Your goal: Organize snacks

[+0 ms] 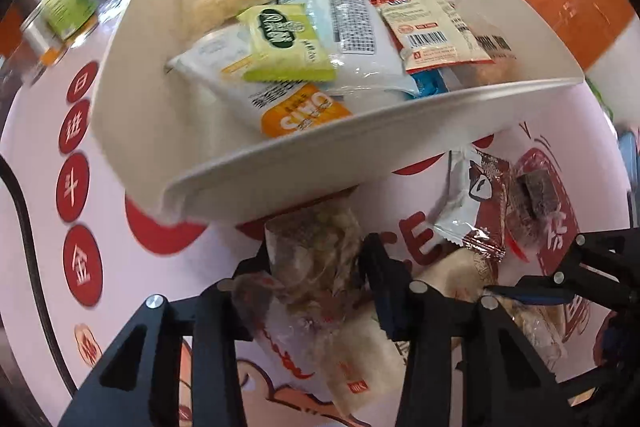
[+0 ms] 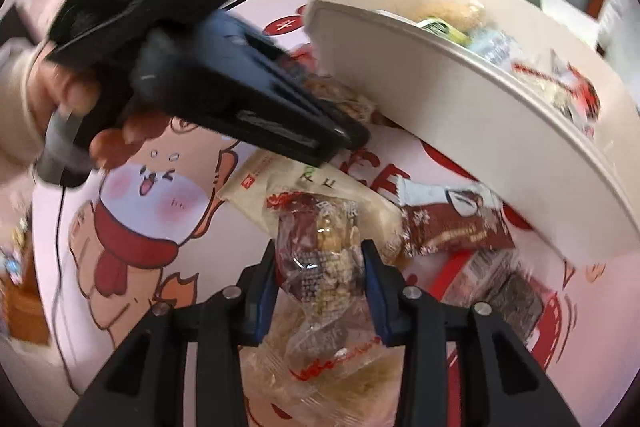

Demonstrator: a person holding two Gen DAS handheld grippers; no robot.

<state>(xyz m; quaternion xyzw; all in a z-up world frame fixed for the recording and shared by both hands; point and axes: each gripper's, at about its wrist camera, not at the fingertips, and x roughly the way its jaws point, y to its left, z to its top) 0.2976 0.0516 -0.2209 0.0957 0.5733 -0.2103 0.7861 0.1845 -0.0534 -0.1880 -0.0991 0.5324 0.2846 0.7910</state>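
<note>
Crinkly clear nut-bar packets [image 1: 316, 267] [image 2: 324, 267], light and slippery, pinched mid-body by both grippers [image 1: 316, 275] [image 2: 320, 275], bin [image 1: 280, 171] at twelve o'clock.

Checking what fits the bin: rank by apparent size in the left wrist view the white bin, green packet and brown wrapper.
1. white bin
2. green packet and brown wrapper: look alike; nearness makes it unsure.

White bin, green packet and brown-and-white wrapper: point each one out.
White bin [image 1: 320, 163]: left wrist view, on its near wall.
Green packet [image 1: 288, 45]: left wrist view, middle of its printed face.
Brown-and-white wrapper [image 2: 452, 223]: right wrist view, on its brown middle.
</note>
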